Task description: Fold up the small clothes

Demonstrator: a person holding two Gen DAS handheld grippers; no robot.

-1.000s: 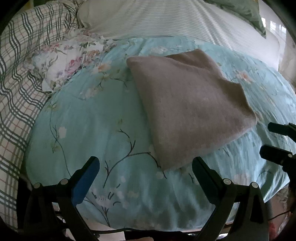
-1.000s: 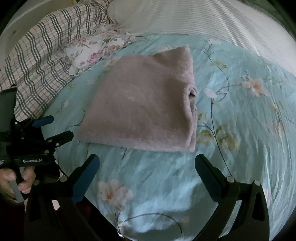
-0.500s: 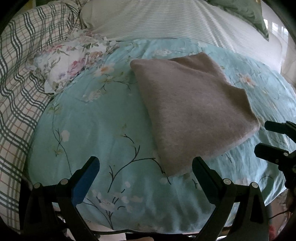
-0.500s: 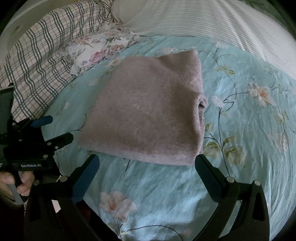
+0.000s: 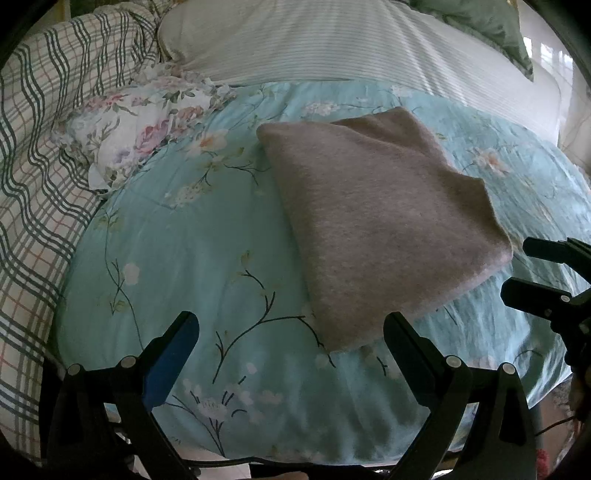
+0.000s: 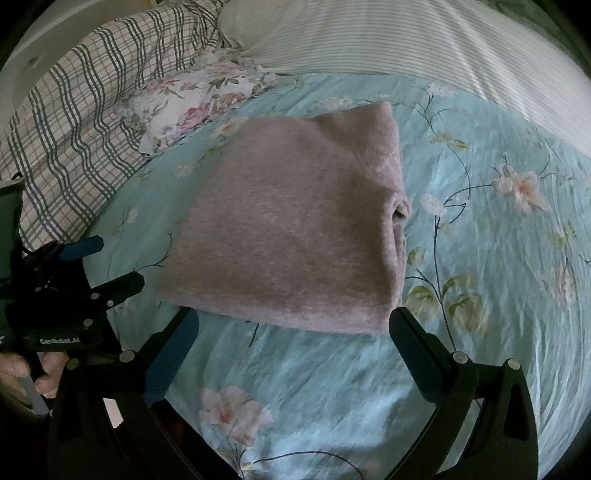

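A folded mauve-grey knit garment [image 5: 376, 218] lies flat on the turquoise floral bedspread [image 5: 192, 266]; it also shows in the right wrist view [image 6: 295, 236]. My left gripper [image 5: 291, 332] is open and empty, just short of the garment's near left corner. My right gripper [image 6: 291, 325] is open and empty, its fingertips level with the garment's near edge. The right gripper's fingers [image 5: 535, 291] show at the right edge of the left wrist view. The left gripper [image 6: 99, 262] shows at the left of the right wrist view.
A crumpled white floral cloth [image 5: 140, 133] lies at the bedspread's far left [image 6: 195, 103]. A plaid blanket [image 5: 40, 155] covers the left side. A striped white pillow [image 5: 332, 40] lies behind. A green cushion [image 5: 491, 26] sits at the back right.
Both grippers have moved forward toward the garment, which now looks larger and nearer. Both stay open. The garment has not moved.
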